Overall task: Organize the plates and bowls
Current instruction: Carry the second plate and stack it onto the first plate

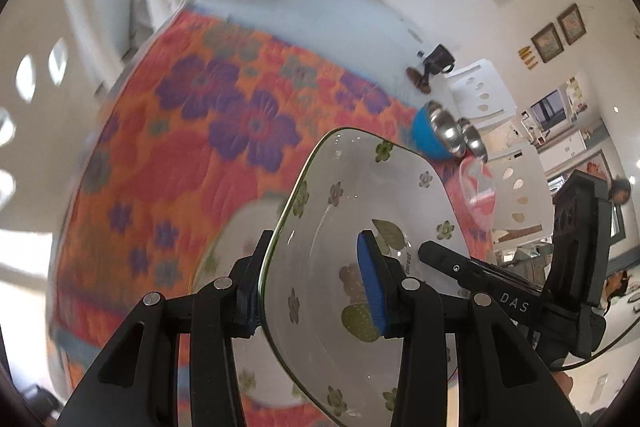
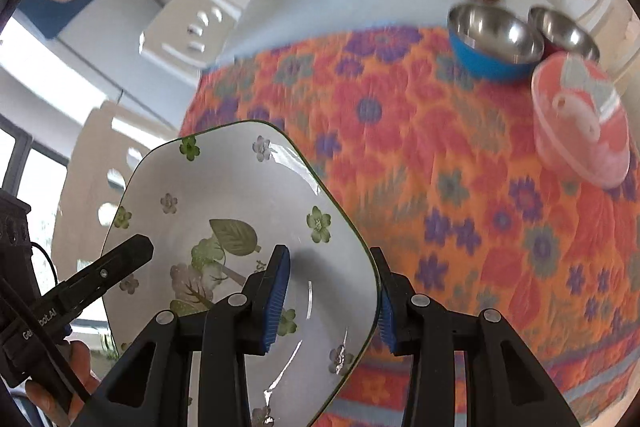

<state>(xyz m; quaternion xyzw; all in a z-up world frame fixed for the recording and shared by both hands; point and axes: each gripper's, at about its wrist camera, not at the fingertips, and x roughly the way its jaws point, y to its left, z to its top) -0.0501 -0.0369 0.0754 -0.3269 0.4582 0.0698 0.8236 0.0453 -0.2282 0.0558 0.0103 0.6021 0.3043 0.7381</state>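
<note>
Left wrist view: left gripper (image 1: 316, 279) clamped on the rim of the floral plate (image 1: 348, 187), which is carried tilted above the tablecloth (image 1: 168, 147). A second plate (image 1: 240, 227) lies below and just ahead — probably the stack target.

Right wrist view: right gripper (image 2: 332, 291) clamped on the opposite rim; plate (image 2: 224, 195) off the cloth. Step in hand: transport. Next move calls for levelling and lowering both together. Blue bowl (image 2: 488, 43), steel bowl (image 2: 568, 31) and pink bowl (image 2: 584, 123) sit ahead to the right — clear of the path.
</note>
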